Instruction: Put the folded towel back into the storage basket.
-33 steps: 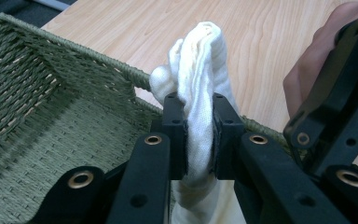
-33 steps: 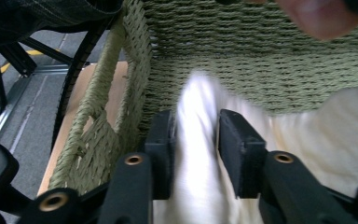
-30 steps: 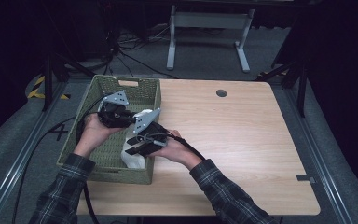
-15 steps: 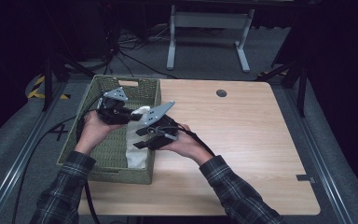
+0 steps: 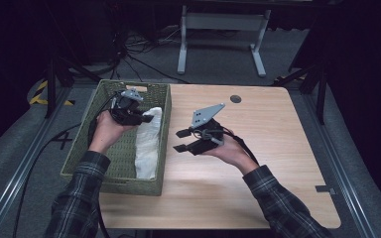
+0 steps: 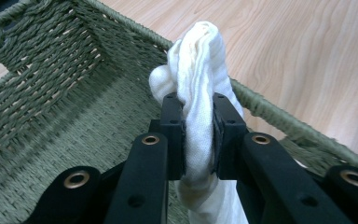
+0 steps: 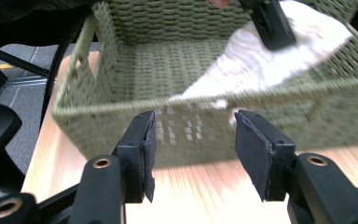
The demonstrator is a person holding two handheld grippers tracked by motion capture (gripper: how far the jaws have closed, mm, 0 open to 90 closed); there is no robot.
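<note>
A white cloth [image 5: 148, 144] lies along the right inner wall of a green woven basket [image 5: 87, 148], its far end lifted. My left gripper [image 5: 144, 118] is shut on that raised end. In the left gripper view the cloth [image 6: 200, 56] is bunched between the pads of the left gripper [image 6: 198, 109]. My right gripper [image 5: 181, 141] hangs over the wooden table [image 5: 278, 148], just right of the basket, pointing at it. Its jaws have just been opening and nothing is between them. In the right gripper view the right gripper [image 7: 193, 140] faces the basket wall [image 7: 121, 126], with the cloth [image 7: 261, 65] beyond.
The basket stands at the table's left edge, with dark floor and a metal rail [image 5: 10, 188] beside it. A small dark round spot [image 5: 235, 98] marks the far side of the table. A grey stand [image 5: 218, 29] and cables lie on the floor behind.
My right gripper has drawn out of the basket and moved right over the table, its jaws wider and empty. The left gripper still holds the cloth's end, shifted slightly.
</note>
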